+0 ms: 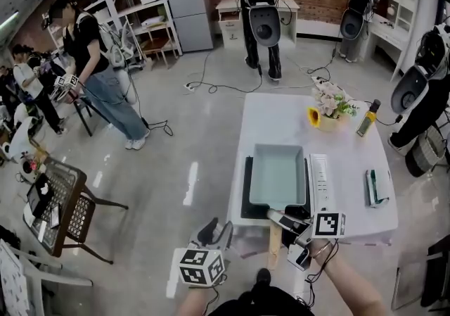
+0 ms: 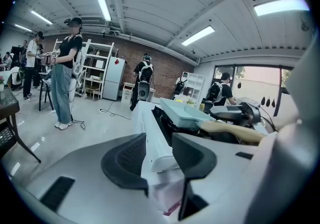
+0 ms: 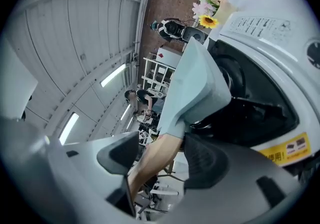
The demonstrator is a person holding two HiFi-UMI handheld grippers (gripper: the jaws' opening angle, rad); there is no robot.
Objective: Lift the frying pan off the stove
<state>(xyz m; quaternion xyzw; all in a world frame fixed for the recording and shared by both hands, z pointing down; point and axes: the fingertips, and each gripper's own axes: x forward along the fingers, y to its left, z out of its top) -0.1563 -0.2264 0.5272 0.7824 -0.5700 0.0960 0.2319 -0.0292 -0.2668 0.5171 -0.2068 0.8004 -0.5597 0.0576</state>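
A light teal rectangular frying pan [image 1: 278, 175] sits on a black stove [image 1: 245, 195] at the near end of a white table [image 1: 281, 117]. Its wooden handle [image 1: 275, 239] sticks out toward me over the table edge. My right gripper [image 1: 279, 222] is at the handle's root, open. In the right gripper view the handle [image 3: 155, 160] runs between the spread jaws of that gripper [image 3: 160, 155], with the pan [image 3: 197, 83] just beyond. My left gripper [image 1: 214, 230] hangs lower left, off the table, open and empty; the left gripper view [image 2: 160, 155] looks past it to the pan [image 2: 182, 113].
A flower vase [image 1: 330, 107] and a bottle [image 1: 366, 119] stand at the table's far right. A white panel [image 1: 320, 181] lies right of the stove, and a small device [image 1: 375, 188] farther right. A mesh chair [image 1: 67, 209] stands left. Several people stand farther off.
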